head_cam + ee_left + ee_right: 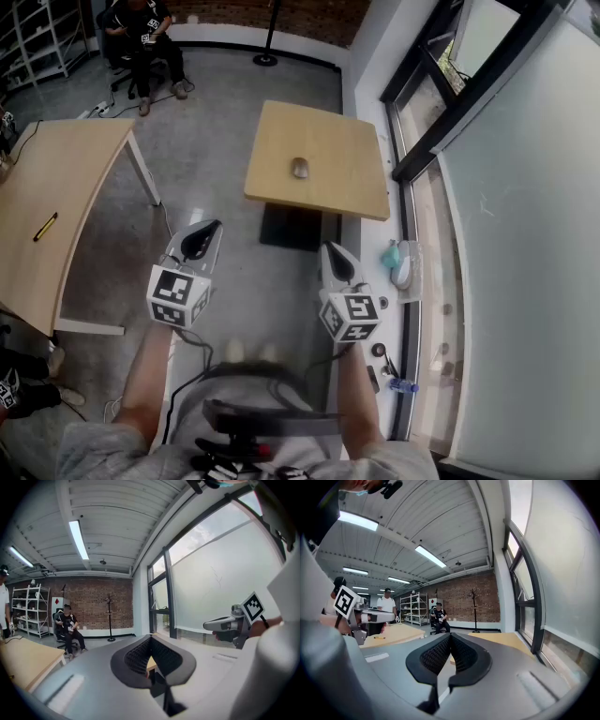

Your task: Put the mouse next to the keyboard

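Observation:
A small grey mouse lies near the middle of a small square wooden table, well ahead of both grippers. No keyboard shows in any view. My left gripper and right gripper hang side by side over the floor, short of that table, both pointing toward it. In the left gripper view the left gripper has its dark ribbed pads meeting at the tip with nothing between them. The right gripper looks the same in its own view, shut and empty, with the small table beyond it.
A large wooden table with a yellow pen stands at the left. A glass window wall runs along the right, with small items on its sill. A person sits on a chair at the back, near a stand base.

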Tool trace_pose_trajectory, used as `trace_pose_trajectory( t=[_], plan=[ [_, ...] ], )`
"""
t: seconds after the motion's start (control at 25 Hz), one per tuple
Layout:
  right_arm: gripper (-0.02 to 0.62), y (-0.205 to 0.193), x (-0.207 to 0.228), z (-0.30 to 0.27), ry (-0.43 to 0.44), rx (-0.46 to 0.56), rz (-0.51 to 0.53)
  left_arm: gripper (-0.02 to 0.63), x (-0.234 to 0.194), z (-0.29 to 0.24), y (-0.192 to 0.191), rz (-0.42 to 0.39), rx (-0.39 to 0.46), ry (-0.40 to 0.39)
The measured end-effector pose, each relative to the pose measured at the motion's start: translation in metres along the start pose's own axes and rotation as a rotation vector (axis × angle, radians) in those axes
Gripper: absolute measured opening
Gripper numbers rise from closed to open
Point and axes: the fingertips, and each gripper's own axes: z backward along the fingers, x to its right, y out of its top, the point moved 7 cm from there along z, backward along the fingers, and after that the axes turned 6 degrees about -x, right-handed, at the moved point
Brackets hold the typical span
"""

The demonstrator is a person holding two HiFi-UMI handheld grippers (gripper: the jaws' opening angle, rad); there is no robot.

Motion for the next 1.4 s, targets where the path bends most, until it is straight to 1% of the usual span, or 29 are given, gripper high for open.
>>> trace_pose_trajectory(
  t=[0.16,0.44,0.68,0.92,1.12,1.4],
  plan=[
    [0.014,0.004,-0.003,-0.01,0.011,-0.006,-0.001,-0.002,-0.009,-0.002,0.004,-0.01,0.011,0.004],
    [0.014,0.004,-0.01,-0.021,-0.018,-0.017,0.017,-0.002,-0.022,-0.001,0.001,-0.013,0.027,0.0],
    [0.015,0.009,-0.015,-0.029,-0.038,-0.027,0.041,-0.002,-0.037,-0.001,0.002,0.016,0.03,0.009],
    [0.015,0.008,-0.012,-0.048,-0.039,-0.06,0.045,-0.002,-0.046,-0.014,0.003,0.016,0.041,0.007],
    [0.015,0.011,0.002,-0.07,-0.035,-0.079,0.034,-0.002,-0.055,-0.035,0.005,0.034,0.033,0.012],
    [0.015,0.016,0.043,-0.121,-0.026,-0.085,0.032,-0.002,-0.067,-0.092,0.01,0.032,0.021,0.04]
  ],
)
